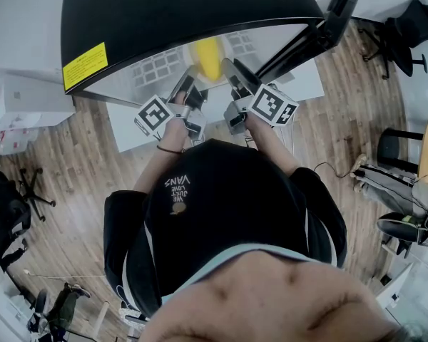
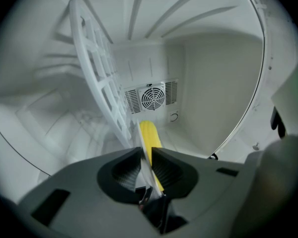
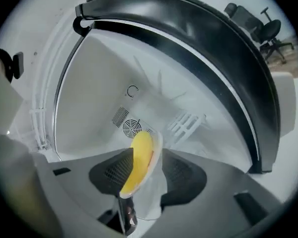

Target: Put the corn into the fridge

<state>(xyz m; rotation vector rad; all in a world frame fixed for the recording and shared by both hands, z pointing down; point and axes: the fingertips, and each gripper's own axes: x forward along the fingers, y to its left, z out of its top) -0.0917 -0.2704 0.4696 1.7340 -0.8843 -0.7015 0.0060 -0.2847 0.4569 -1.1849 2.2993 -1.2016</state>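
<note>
A yellow corn cob (image 1: 207,57) lies on a thin white tray (image 3: 157,145) inside the open white fridge (image 2: 213,83). Both grippers reach in at its mouth. My left gripper (image 2: 146,158) is shut on the tray's thin edge, and the corn (image 2: 150,135) runs on past the jaws toward the back wall. My right gripper (image 3: 144,168) stands open around the corn (image 3: 139,157) and tray; a gap shows between the tray and the right-hand pad. In the head view the left gripper (image 1: 189,85) and right gripper (image 1: 232,75) flank the corn.
A white slatted shelf (image 2: 97,78) leans tilted inside the fridge on the left. A round fan grille (image 2: 153,97) sits in the back wall. The fridge's black outside (image 1: 185,13) looms over the opening. Office chairs (image 1: 406,27) and boxes stand on the wood floor.
</note>
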